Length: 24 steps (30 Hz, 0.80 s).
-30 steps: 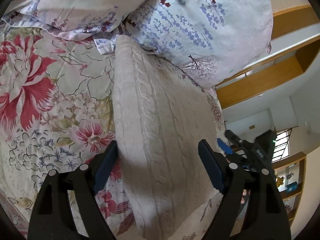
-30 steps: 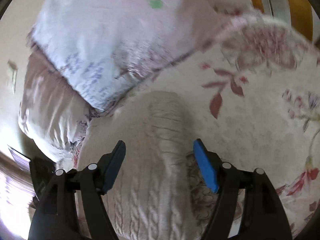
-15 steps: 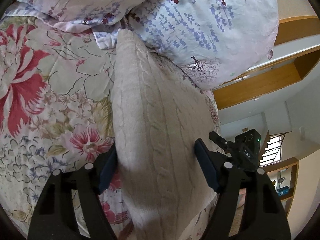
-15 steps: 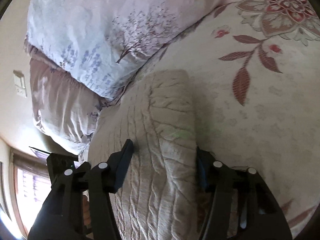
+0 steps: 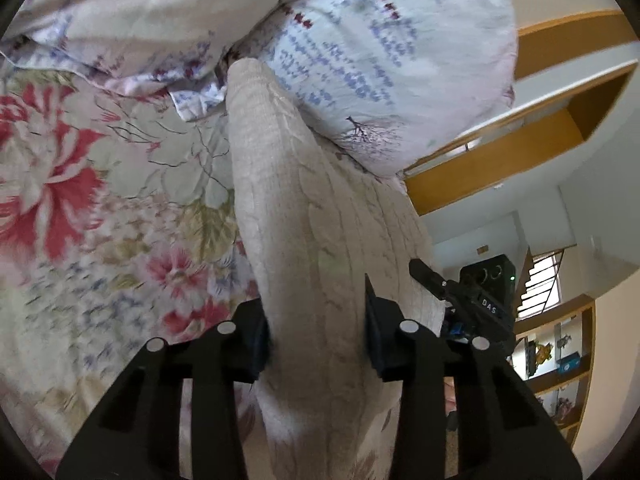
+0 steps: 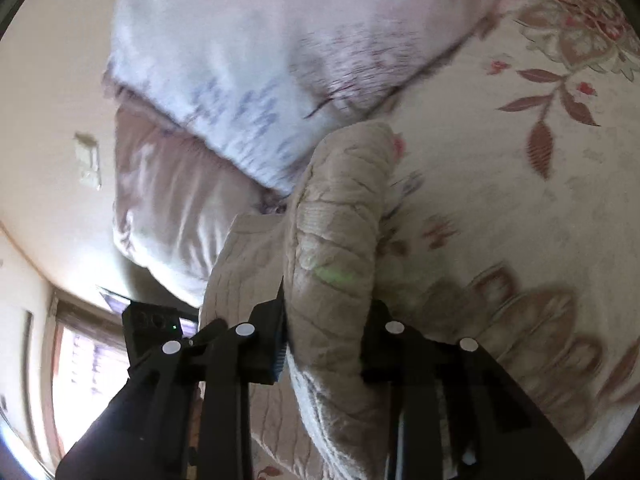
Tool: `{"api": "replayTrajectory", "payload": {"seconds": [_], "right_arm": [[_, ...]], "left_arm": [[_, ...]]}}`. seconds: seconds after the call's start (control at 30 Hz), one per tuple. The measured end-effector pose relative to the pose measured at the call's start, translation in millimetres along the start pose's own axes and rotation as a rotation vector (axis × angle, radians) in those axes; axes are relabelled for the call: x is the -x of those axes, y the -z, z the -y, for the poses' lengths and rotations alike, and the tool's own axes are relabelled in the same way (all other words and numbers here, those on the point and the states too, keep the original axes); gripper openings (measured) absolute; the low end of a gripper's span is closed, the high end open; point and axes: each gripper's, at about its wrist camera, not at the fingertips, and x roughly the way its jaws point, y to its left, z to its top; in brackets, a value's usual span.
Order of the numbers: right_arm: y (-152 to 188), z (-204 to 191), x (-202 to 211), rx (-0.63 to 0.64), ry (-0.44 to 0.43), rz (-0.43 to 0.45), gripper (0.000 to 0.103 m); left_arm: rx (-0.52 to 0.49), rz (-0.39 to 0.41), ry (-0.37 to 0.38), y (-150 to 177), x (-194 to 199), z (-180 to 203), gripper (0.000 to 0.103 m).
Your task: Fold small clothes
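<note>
Cream cable-knit sweater [image 5: 304, 216], red-and-pink floral bedspread [image 5: 100, 200], pale pillow [image 5: 384, 48] with blue-purple sprigs.

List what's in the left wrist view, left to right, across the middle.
Floral bedspread → cream cable-knit garment → wooden shelf frame. Lower right, past the garment, the right claw pokes in.
</note>
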Motion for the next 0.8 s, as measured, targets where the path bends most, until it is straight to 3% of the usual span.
{"api": "replayTrajectory", "payload": {"seconds": [0.17, 0.4, 0.5, 0.53, 0.6, 0.73, 0.8], "right_arm": [[23, -38, -21, 0.081, 0.002, -0.031, 0.026], [43, -97, -68, 0.286, 0.024, -0.014, 0.023], [46, -92, -109, 0.296, 0.135, -0.087, 0.025], [44, -85, -124, 0.273, 0.183, -0.113, 0.032], [39, -79, -131, 0.234, 0.169, -0.122, 0.034], [33, -81, -116, 0.237, 0.176, -0.11, 0.037], [29, -79, -106, 0.221, 0.157, -0.085, 0.037]], "left_arm": [[-0.013, 0.037, -0.035, 10, 48, -12, 0.038], [0.019, 0.153, -0.108, 14, 121, -43, 0.04], [0.105, 0.157, -0.232, 10, 117, -81, 0.045], [0.137, 0.142, -0.253, 10, 112, -92, 0.048], [0.167, 0.162, -0.209, 12, 109, -105, 0.053], [0.079, 0.221, -0.292, 15, 124, -86, 0.056], [0.013, 0.273, -0.327, 21, 137, -74, 0.063]]}}
